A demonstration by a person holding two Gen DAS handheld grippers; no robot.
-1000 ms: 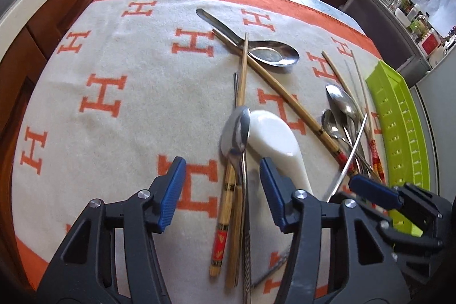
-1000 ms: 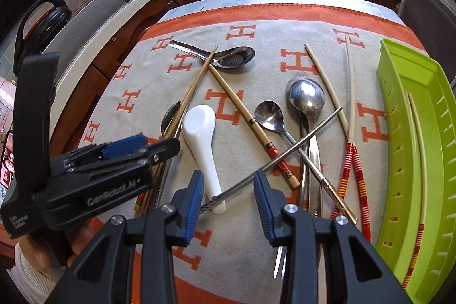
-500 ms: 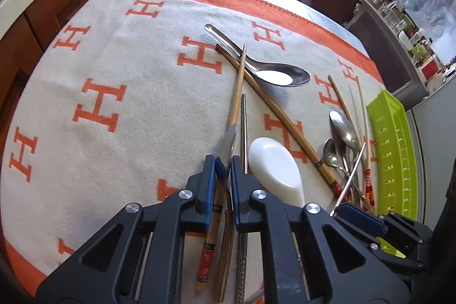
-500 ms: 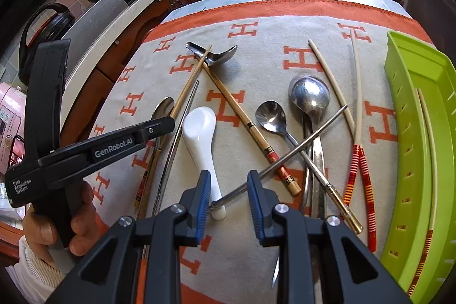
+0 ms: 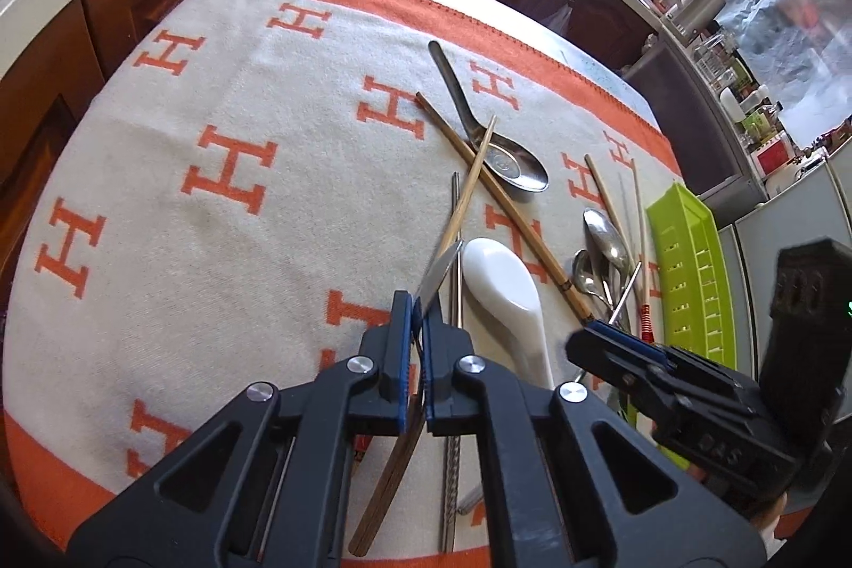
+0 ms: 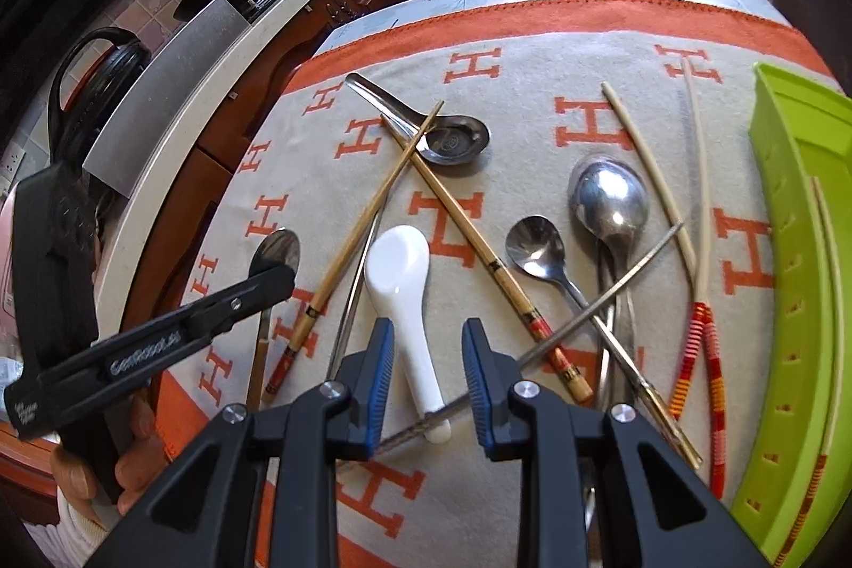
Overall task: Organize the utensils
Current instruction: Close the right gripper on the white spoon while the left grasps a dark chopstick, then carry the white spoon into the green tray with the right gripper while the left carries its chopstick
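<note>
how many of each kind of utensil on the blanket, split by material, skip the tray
metal spoons: 4, one gripped by the left gripper
white ceramic spoon: 1
brown wooden chopsticks: 2
pale chopsticks with striped ends: 2
metal chopsticks: 2
total: 11
</note>
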